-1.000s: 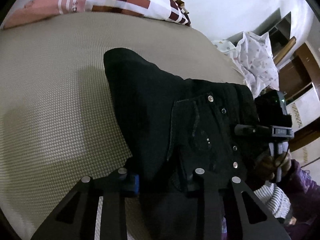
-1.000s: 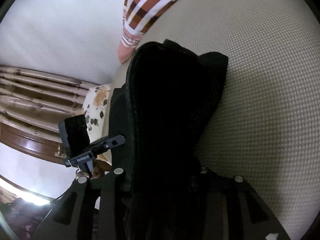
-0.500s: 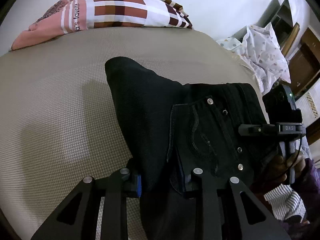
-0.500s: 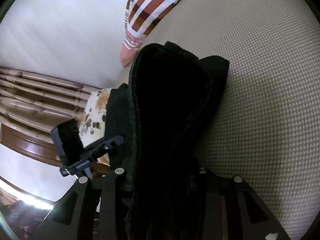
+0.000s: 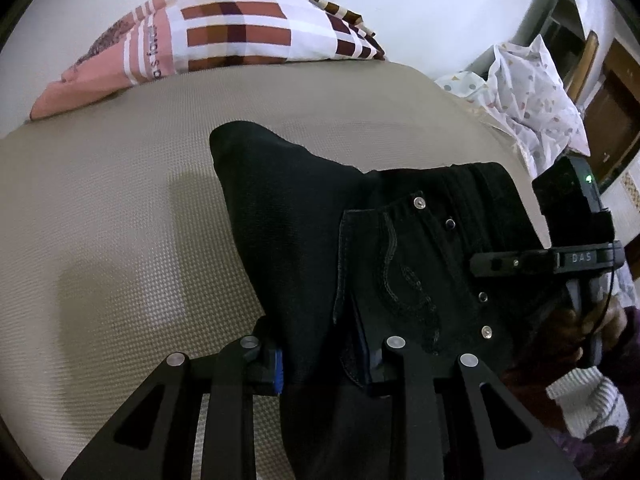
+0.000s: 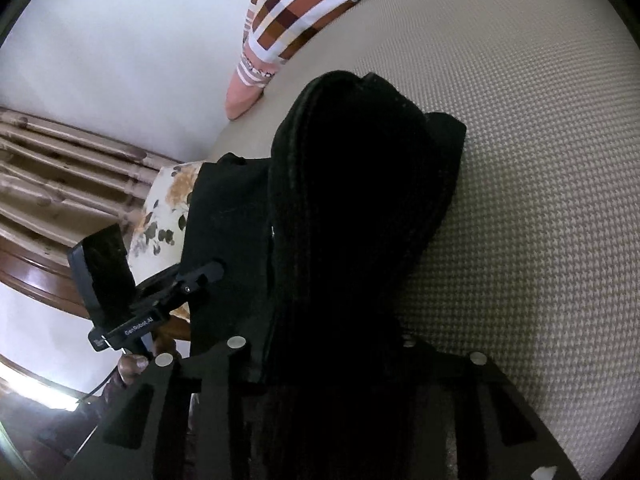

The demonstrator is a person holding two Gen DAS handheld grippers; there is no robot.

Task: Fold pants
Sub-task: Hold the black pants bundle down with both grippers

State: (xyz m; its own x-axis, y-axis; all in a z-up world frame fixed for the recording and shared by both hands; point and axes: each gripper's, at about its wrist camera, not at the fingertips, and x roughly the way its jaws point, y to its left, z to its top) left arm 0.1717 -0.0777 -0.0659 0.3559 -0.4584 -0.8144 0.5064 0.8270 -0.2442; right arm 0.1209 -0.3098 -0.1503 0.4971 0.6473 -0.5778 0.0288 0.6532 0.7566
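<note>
Black pants (image 5: 320, 240) lie partly folded on the beige bed (image 5: 120, 220), the riveted back pocket (image 5: 400, 264) facing up. My left gripper (image 5: 326, 364) is shut on the near edge of the pants, its blue pad against the cloth. In the right wrist view the same pants (image 6: 352, 208) rise as a thick dark bundle between the fingers of my right gripper (image 6: 324, 364), which is shut on them. The right gripper's body (image 5: 560, 256) shows at the right of the left wrist view, held by a hand. The left gripper's body (image 6: 120, 300) shows at the left of the right wrist view.
A checked pink-and-brown pillow (image 5: 224, 40) lies at the head of the bed against a white wall. A white patterned cloth (image 5: 528, 92) is heaped at the right bed edge, near wooden furniture (image 5: 612, 120). A floral cushion (image 6: 164, 216) and a wooden frame (image 6: 60, 168) are left of the bed.
The left wrist view has tilted up, so more of the pillow and wall shows and the pants sit lower. Both grippers keep their hold. The right wrist view has barely shifted.
</note>
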